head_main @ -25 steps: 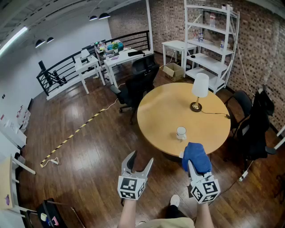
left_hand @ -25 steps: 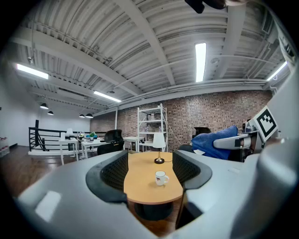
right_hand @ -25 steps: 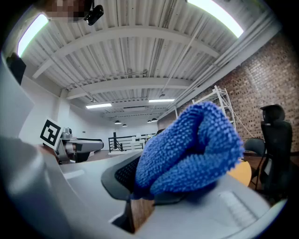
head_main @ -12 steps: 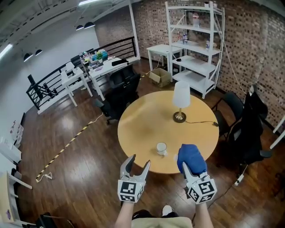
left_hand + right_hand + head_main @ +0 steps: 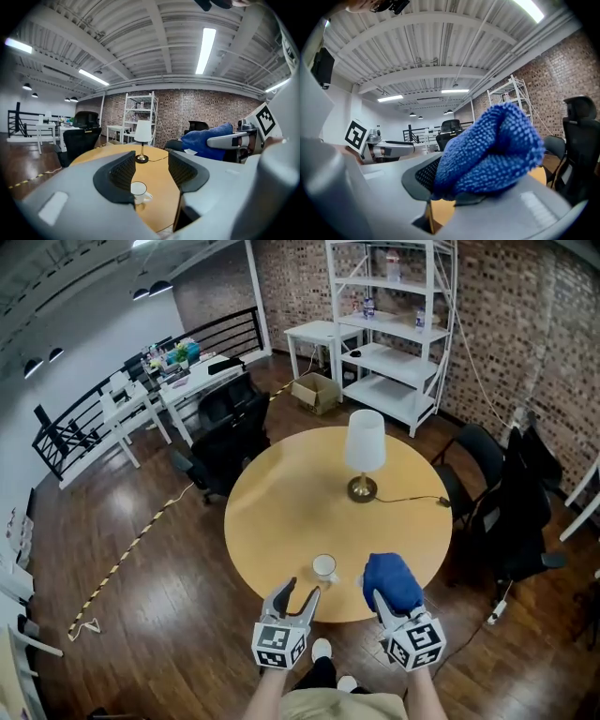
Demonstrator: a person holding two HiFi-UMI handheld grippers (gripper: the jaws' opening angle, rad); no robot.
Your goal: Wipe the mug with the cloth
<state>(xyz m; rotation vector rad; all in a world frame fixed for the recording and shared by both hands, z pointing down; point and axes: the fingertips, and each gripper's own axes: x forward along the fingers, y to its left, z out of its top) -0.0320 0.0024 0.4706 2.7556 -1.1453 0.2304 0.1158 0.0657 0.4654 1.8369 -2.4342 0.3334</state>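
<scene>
A small white mug [image 5: 324,567] stands upright near the front edge of the round wooden table [image 5: 281,493]; in the left gripper view the mug [image 5: 138,191] shows low between the jaws but farther off. My left gripper [image 5: 302,594] hovers just short of the table's edge, jaws closing with nothing between them. My right gripper [image 5: 379,600] is shut on a bunched blue cloth [image 5: 391,581], which hangs over the table's front right edge. In the right gripper view the cloth [image 5: 487,150] fills the space between the jaws and hides the right one.
A white-shaded lamp [image 5: 364,452] stands on the table's far side with its cord running right. Black office chairs [image 5: 221,432] sit at the table's left, another chair with dark clothing [image 5: 520,498] at the right. White shelving [image 5: 394,324] lines the brick wall.
Both grippers have come closer to the table, and the mug now lies just ahead of the left gripper. The left jaws have narrowed. The cloth stays held in the right gripper.
</scene>
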